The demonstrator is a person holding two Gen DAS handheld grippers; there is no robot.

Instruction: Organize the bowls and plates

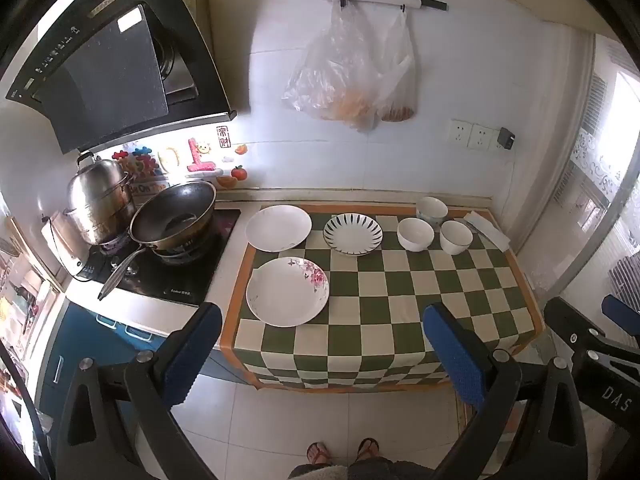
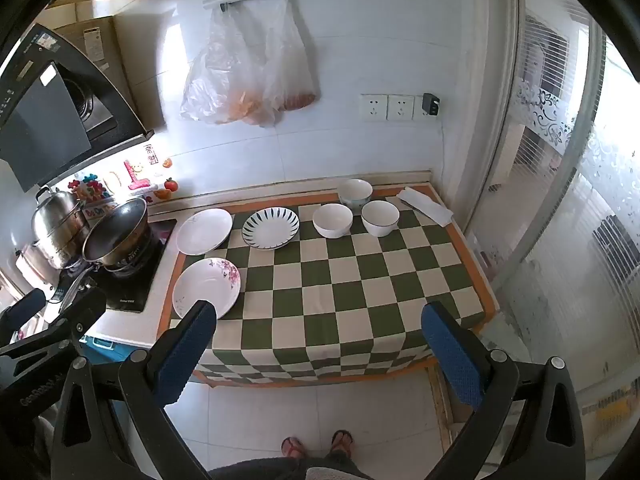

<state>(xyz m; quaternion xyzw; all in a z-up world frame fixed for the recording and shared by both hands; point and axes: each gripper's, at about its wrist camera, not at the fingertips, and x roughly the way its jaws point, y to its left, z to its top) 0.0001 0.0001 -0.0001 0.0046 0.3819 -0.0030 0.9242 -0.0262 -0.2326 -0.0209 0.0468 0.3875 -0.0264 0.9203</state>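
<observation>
On the green checkered cloth (image 1: 400, 300) lie a floral plate (image 1: 287, 291) (image 2: 206, 287) at front left, a plain white plate (image 1: 278, 227) (image 2: 204, 231) behind it, and a black-striped plate (image 1: 353, 234) (image 2: 270, 227). Three white bowls stand at the back right: one (image 1: 415, 233) (image 2: 332, 220), one (image 1: 456, 237) (image 2: 380, 217), and one behind (image 1: 431, 209) (image 2: 355, 192). My left gripper (image 1: 324, 344) is open and empty, held back from the counter's front edge. My right gripper (image 2: 320, 344) is open and empty, likewise in front of the counter.
A wok (image 1: 174, 216) and a steel steamer pot (image 1: 100, 200) sit on the stove at left under a range hood (image 1: 108, 64). A folded white cloth (image 1: 486, 230) lies at the back right corner. Plastic bags (image 1: 356, 76) hang on the wall. A glass door (image 2: 560, 200) is at right.
</observation>
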